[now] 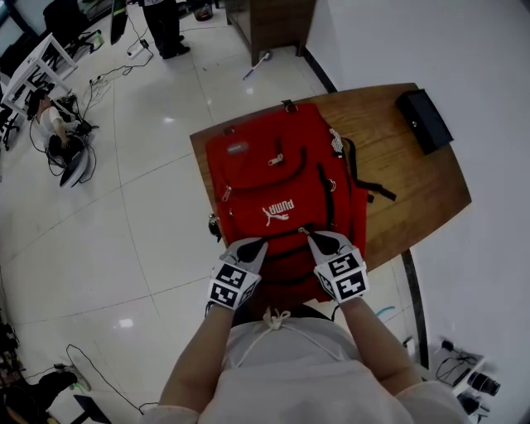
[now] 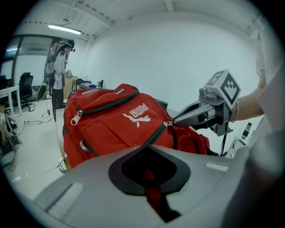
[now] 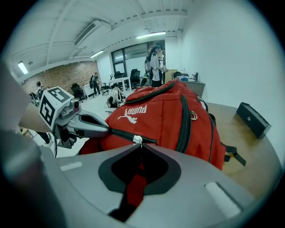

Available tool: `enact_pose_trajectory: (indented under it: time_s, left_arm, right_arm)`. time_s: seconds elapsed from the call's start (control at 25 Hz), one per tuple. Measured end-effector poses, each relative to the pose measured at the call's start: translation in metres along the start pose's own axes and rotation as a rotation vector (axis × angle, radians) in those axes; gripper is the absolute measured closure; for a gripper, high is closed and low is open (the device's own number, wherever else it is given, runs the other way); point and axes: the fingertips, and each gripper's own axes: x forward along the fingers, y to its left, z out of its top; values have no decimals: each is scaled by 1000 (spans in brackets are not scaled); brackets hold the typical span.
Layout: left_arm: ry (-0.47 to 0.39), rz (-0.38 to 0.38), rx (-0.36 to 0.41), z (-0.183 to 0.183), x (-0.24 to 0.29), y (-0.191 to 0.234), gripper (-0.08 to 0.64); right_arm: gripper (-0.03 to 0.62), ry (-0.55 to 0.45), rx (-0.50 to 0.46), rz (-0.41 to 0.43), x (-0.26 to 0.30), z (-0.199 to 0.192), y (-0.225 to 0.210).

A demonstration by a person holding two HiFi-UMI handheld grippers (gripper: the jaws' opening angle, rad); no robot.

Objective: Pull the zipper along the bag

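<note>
A red backpack (image 1: pixel 281 174) lies flat on the wooden table (image 1: pixel 414 190), its white logo facing up. A dark zip runs across its near pocket. My right gripper (image 1: pixel 310 234) is shut on the small metal zipper pull (image 3: pixel 138 140), which sits right at its jaw tips. My left gripper (image 1: pixel 263 242) is shut on the red fabric at the zip's left end; red cloth shows between its jaws in the left gripper view. The two tips stand a short way apart along the zip. From the left gripper view, the right gripper (image 2: pixel 174 120) meets the pull (image 2: pixel 168 124).
A black box (image 1: pixel 424 120) rests on the table's far right corner. The table's near edge is just under my grippers. A person (image 1: pixel 166 25) stands on the white tiled floor beyond; cables and chairs (image 1: pixel 62 137) lie at the left. A white wall is at the right.
</note>
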Motion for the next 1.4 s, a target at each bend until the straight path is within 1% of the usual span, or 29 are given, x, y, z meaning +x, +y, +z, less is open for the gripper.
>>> enact_pose_trajectory:
  time_s: [0.12, 0.2, 0.4, 0.48, 0.64, 0.76, 0.8, 0.88, 0.92, 1.0, 1.08, 1.2, 1.4]
  left_arm:
    - [-12, -10, -24, -1, -1, 1, 555]
    - [-15, -8, -27, -1, -2, 0, 555]
    - [-22, -16, -41, -2, -1, 0, 555]
    - [-22, -22, -49, -3, -1, 1, 555]
    - [-29, -31, -62, -4, -1, 0, 554]
    - [-41, -21, -77, -3, -6, 2, 554]
    - [-58, -5, -79, 0, -9, 3, 554]
    - [-115, 30, -78, 12, -21, 3, 554]
    - [-149, 43, -73, 21, -28, 1, 554]
    - [-219, 63, -50, 43, -45, -5, 554]
    - [-291, 78, -34, 64, -63, -11, 554]
    - [-383, 112, -25, 86, -93, -19, 554]
    - [-468, 184, 42, 101, -145, -43, 554]
  right_arm:
    - [578, -1, 38, -20, -3, -6, -11]
    - [578, 0, 55, -34, -4, -10, -20]
    - [577, 8, 54, -56, 1, -14, -29]
    - [576, 8, 67, -55, 4, -15, -29]
    - [574, -11, 136, -16, 4, -21, -25]
    - [552, -28, 147, -51, -1, -22, -31]
    - [545, -50, 144, -65, -5, -20, -32]
    - [551, -124, 134, -79, -16, -10, -34]
    - [584, -173, 120, -78, -23, -2, -32]
    - [586, -270, 67, -56, -37, 16, -24]
    - [586, -340, -2, -40, -50, 33, -13]
    - [586, -401, -62, -30, -64, 49, 5]
    - [586, -496, -97, 14, -96, 59, 38]
